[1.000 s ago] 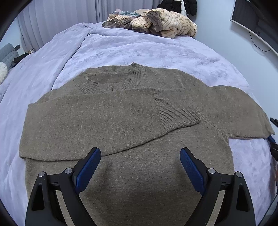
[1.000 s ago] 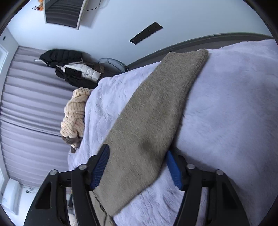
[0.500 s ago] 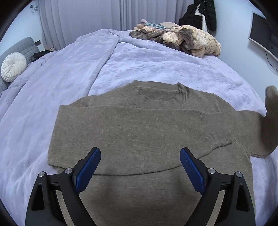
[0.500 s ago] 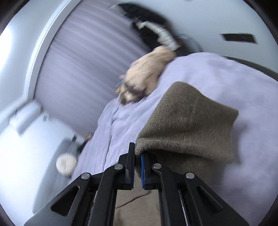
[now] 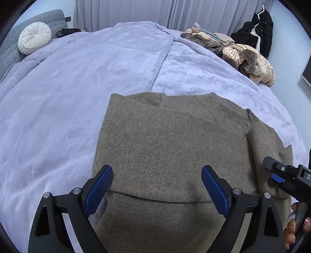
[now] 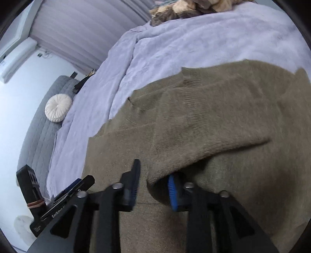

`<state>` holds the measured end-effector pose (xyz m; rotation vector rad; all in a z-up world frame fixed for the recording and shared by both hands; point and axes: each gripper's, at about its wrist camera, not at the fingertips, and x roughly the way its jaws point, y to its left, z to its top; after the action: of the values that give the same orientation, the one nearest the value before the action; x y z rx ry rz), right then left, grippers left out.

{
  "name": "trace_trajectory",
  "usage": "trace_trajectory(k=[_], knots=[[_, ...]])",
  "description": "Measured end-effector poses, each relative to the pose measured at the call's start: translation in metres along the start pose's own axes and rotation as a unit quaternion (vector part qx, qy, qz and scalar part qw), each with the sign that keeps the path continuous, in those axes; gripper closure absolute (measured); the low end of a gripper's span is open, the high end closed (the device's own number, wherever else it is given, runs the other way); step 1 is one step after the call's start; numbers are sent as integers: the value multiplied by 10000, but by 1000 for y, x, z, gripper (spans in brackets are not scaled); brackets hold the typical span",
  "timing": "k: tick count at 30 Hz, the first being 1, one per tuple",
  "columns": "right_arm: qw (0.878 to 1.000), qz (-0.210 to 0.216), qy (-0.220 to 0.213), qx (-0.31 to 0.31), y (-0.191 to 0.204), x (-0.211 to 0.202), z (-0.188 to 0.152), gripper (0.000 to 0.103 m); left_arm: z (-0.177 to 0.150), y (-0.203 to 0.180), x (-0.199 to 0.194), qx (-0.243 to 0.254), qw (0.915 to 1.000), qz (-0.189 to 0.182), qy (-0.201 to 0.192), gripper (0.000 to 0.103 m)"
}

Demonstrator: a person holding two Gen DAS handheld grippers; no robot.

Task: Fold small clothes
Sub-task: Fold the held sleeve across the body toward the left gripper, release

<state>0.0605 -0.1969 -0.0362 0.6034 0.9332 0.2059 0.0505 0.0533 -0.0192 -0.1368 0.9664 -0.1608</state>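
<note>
A brown knit sweater (image 5: 165,140) lies flat on the lavender blanket (image 5: 97,77), its left sleeve folded across the chest. My left gripper (image 5: 156,187) hovers open over the sweater's lower half, with nothing between its blue pads. In the right wrist view the right sleeve (image 6: 194,151) lies across the sweater (image 6: 223,97), its cuff end between the jaws of my right gripper (image 6: 153,186). Those jaws are opening and the pads stand apart from the cuff. The right gripper (image 5: 279,175) also shows at the left wrist view's right edge, beside the folded sleeve (image 5: 268,151).
A heap of striped and brown clothes (image 5: 243,54) lies at the bed's far right. A round white cushion (image 5: 34,39) rests against a grey padded headboard (image 5: 52,17) on the far left. A black coat (image 5: 258,37) hangs by the curtains. A person's fingers (image 5: 295,229) hold the right gripper's handle.
The right gripper closed on the right sleeve, swung it over the sweater's body, and its jaws have parted again. The left gripper shifted sideways over the sweater and stayed open.
</note>
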Motion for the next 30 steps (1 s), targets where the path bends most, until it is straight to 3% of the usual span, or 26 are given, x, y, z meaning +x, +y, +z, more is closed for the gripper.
trace_trajectory(k=[1,3,5,7,9,12,15,17,20,22,24,26,30], knots=[[9996,66,-154,248,-7,-5,-2,41,2,2,2,1,10000,-82,9,10],[9964,121,-459,704,-23,-16,-2,41,7,7,4,-45,9994,-335,-11,10],[9923,38,-651,1049,-34,-16,5,47,12,10,4,-157,9960,-878,-31,10],[9911,-84,-701,1128,-34,-10,12,82,14,13,5,-298,9848,-1707,78,10],[9949,-71,-651,772,-17,2,22,93,16,14,15,-432,9668,-2486,397,10],[9981,45,-452,-426,36,18,25,94,15,22,28,-772,9575,-2737,487,10],[9911,71,-52,-1330,77,35,7,94,14,31,34,-1053,9436,-3104,470,10],[9872,105,299,-1563,86,48,-7,92,15,32,33,-1061,9400,-3207,482,10],[9835,-36,710,-1665,85,60,-22,87,17,28,35,-973,9426,-3149,535,10],[9829,-55,841,-1638,79,57,-29,63,16,26,37,-944,9452,-3072,583,10],[9855,32,769,-1512,73,41,-32,54,17,22,39,-914,9475,-3002,618,10],[9902,36,646,-1240,48,14,-37,53,18,17,40,-840,9496,-2944,668,10],[9995,109,298,90,-24,-43,-47,52,21,0,43,-622,9572,-2717,777,10]])
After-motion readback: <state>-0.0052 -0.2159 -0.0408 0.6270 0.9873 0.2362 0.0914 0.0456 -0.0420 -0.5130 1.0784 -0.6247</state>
